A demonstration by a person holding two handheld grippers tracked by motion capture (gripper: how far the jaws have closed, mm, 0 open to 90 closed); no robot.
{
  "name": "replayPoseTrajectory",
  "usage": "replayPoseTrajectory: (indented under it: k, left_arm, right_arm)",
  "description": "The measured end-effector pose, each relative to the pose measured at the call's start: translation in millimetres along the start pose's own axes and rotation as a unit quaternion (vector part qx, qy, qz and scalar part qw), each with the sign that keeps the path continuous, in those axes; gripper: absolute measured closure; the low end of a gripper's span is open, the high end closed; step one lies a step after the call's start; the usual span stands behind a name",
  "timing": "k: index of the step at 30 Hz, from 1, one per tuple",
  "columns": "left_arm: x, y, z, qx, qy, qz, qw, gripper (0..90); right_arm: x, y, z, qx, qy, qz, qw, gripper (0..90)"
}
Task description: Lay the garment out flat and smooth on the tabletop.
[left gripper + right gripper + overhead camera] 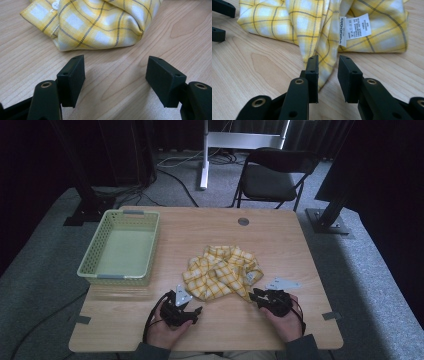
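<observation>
Wooden table [280,245], grey carpet [380,270], folding chair [272,177].

The white label [342,31] on the yellow checked shirt [312,27] reads roughly "balabala"; the care tag's [359,26] print is illegible.

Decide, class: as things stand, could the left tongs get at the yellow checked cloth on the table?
Probably yes. The left tongs stand open just short of the yellow checked cloth, with bare table between them and its near fold; nothing lies in the way.
</observation>
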State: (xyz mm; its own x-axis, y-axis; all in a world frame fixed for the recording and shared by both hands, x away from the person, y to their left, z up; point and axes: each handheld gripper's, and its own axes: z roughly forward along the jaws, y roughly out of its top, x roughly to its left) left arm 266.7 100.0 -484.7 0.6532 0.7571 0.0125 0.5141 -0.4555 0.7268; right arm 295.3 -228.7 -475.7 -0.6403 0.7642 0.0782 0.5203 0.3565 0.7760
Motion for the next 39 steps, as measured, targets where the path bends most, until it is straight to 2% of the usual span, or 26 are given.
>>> replayPoseTrajectory:
  k: [5, 13, 19, 25, 31, 39]
  left_arm:
    - [0.0, 0.0, 0.0, 0.000, 0.000, 0.000, 1.0000, 32.5]
    - [0.0, 0.0, 0.0, 0.000, 0.000, 0.000, 1.0000, 32.5]
    - [0.0, 0.0, 0.0, 0.000, 0.000, 0.000, 1.0000, 32.5]
    - [0.0, 0.0, 0.0, 0.000, 0.000, 0.000, 1.0000, 32.5]
    - [0.0, 0.0, 0.0, 0.000, 0.000, 0.000, 1.0000, 32.5]
    - [0.0, 0.0, 0.0, 0.000, 0.000, 0.000, 1.0000, 32.5]
  right_arm:
    - [2.2, 1.0, 6.6, 0.012, -0.015, -0.004, 0.9998, 68.2]
    - [3.5, 1.8, 11.5, 0.016, -0.009, -0.003, 0.9998, 65.3]
    - [8.2, 2.4, 16.4, 0.027, -0.017, -0.016, 0.9993, 63.2]
    - [13.1, 3.3, 17.6, 0.031, -0.025, -0.032, 0.9987, 66.0]
    - [14.3, 3.1, 17.5, 0.032, -0.018, -0.033, 0.9988, 72.2]
    - [15.0, 3.3, 17.8, 0.032, -0.017, -0.032, 0.9988, 75.5]
